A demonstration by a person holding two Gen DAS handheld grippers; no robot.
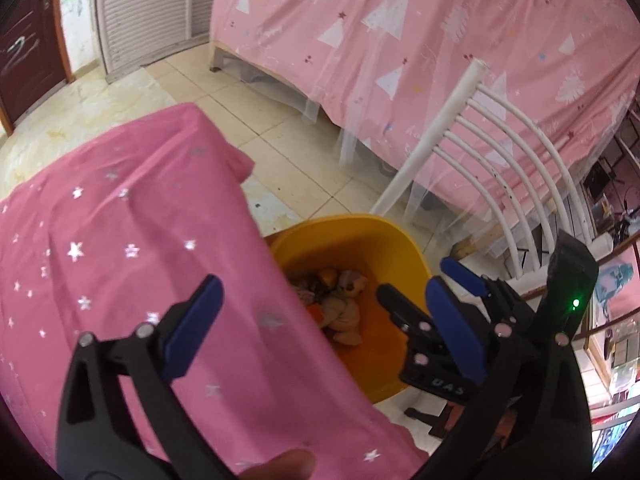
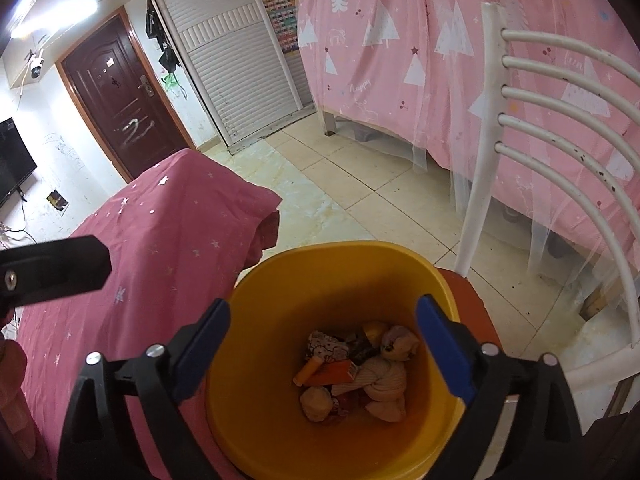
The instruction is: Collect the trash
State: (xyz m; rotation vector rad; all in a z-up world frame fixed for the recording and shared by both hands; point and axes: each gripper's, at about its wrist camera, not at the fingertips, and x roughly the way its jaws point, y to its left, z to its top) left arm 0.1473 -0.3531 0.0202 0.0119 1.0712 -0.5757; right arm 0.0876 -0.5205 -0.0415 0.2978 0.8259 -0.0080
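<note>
A wide pink bed curtain printed with white trees (image 2: 400, 60) hangs across the far side of the room above a pale tiled floor (image 2: 340, 192). Nearer, a magenta cloth scattered with silver stars (image 1: 120, 240) covers a table that runs up to the left of everything else. A white chair with curved slat back (image 2: 560, 140) and a red-brown seat (image 2: 468, 292) stands to the right, and on that seat sits a round yellow plastic bin (image 2: 280, 360), its rim just beside the cloth's edge.

The right gripper (image 2: 324, 354), black-framed with blue pads, hangs directly over the bin's mouth with its jaws spread wide and nothing between them. The left gripper (image 1: 324, 328), of the same make, is likewise spread wide and empty; its left finger lies over the starred cloth and its right finger over the bin's near side, close to the other tool.

The trash lies at the bottom of the bin: a knotted beige sock (image 2: 384, 388), an orange carton (image 2: 332, 374), a small patterned wrapper (image 2: 326, 346), a crumpled tan wad (image 2: 316, 402) and a yellow scrap (image 2: 374, 330), all heaped touching one another.
</note>
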